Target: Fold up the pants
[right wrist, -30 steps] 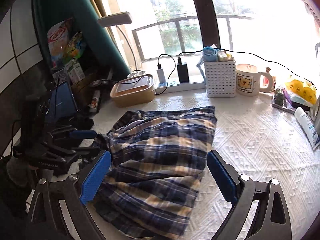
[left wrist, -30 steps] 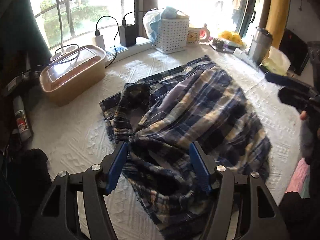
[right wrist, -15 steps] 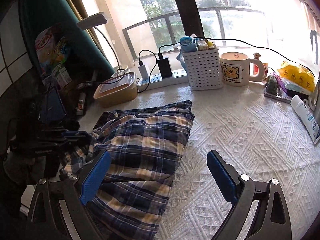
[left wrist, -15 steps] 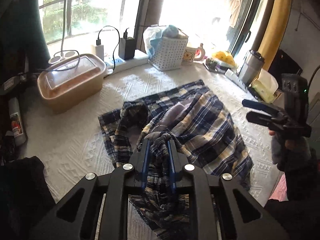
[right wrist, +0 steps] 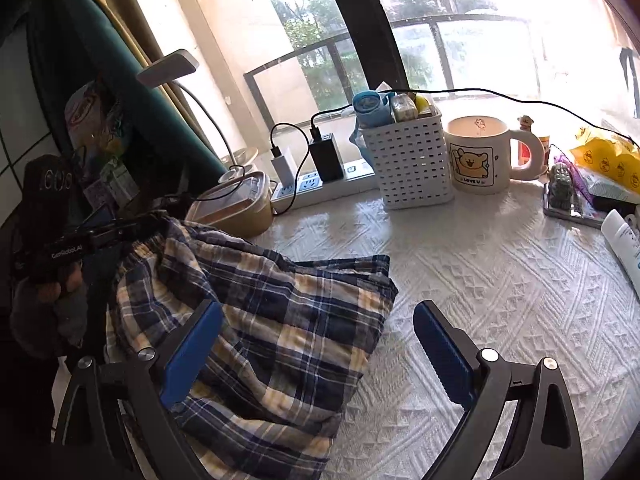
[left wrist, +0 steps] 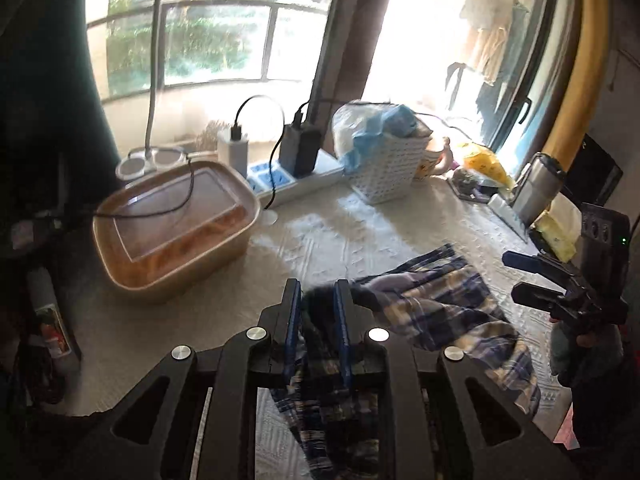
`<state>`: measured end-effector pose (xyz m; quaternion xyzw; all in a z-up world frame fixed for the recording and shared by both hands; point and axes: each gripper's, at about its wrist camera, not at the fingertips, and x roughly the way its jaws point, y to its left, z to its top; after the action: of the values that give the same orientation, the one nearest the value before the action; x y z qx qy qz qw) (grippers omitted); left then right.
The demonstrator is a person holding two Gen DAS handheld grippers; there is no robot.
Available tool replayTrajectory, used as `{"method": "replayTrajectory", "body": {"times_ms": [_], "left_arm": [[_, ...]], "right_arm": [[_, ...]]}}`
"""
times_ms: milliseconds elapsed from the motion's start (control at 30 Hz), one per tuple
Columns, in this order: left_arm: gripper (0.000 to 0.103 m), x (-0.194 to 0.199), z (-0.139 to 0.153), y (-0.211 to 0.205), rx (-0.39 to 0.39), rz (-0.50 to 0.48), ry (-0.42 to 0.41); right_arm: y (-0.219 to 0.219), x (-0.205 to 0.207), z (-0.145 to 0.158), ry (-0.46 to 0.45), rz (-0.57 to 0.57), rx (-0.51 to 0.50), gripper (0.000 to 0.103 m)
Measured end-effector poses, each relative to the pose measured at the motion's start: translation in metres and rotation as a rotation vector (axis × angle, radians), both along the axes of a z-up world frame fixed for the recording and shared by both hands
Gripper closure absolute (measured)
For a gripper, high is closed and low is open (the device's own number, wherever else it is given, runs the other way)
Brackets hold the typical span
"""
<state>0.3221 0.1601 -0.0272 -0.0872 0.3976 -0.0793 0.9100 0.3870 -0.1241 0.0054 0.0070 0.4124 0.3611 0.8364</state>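
Observation:
The blue, tan and white plaid pants (right wrist: 280, 300) lie bunched on the white textured tablecloth (right wrist: 500, 280). My left gripper (left wrist: 317, 308) is shut on a gathered fold of the pants (left wrist: 440, 312), and the cloth hangs down from its blue pads. In the right wrist view the left gripper (right wrist: 100, 236) holds that elastic waistband end up at the left, above the table. My right gripper (right wrist: 316, 354) is open, its left finger over the pants' near part and its right finger over bare cloth. It also shows at the right of the left wrist view (left wrist: 536, 280), holding nothing.
A tan lidded container (left wrist: 172, 232) stands at the back left beside a power strip (right wrist: 320, 188) with chargers. A white basket (right wrist: 412, 160), a bear mug (right wrist: 480, 156), a yellow bag (right wrist: 608, 160) and a white tube (right wrist: 624, 244) line the back and right. A steel tumbler (left wrist: 536, 188) stands at the right.
The left gripper closed on a bunch of the pants and lifted it up and toward the container, dragging the cloth along. The right gripper stayed open and drifted across the table.

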Motion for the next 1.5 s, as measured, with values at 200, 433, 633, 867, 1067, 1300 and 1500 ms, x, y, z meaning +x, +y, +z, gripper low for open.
{"method": "replayTrajectory", "body": {"times_ms": [200,433,633,867,1067,1300,1500], "left_arm": [[0.058,-0.02,-0.02,0.021,-0.031,0.076,0.063],[0.039,-0.075,0.006,0.01,-0.132,0.021,-0.001],[0.038,-0.048,-0.021,-0.004,-0.116,-0.006,0.085],[0.038,-0.057,-0.034,-0.011,-0.147,-0.021,0.134],[0.038,-0.095,-0.032,-0.012,-0.169,-0.024,0.129],[0.038,-0.114,-0.045,-0.025,-0.223,-0.064,0.146],[0.038,-0.117,-0.053,-0.028,-0.243,-0.071,0.155]], "right_arm": [[0.027,0.024,-0.04,0.065,0.021,-0.162,0.006],[0.011,0.035,-0.028,0.091,0.072,-0.106,0.026],[0.031,0.037,-0.024,0.063,0.176,-0.171,0.044],[0.063,0.049,-0.06,0.045,0.155,-0.317,0.07],[0.061,0.049,-0.052,0.024,0.116,-0.304,0.07],[0.02,0.01,-0.005,-0.034,0.075,-0.218,0.013],[-0.013,-0.043,0.007,0.01,0.051,-0.165,0.013]]}}
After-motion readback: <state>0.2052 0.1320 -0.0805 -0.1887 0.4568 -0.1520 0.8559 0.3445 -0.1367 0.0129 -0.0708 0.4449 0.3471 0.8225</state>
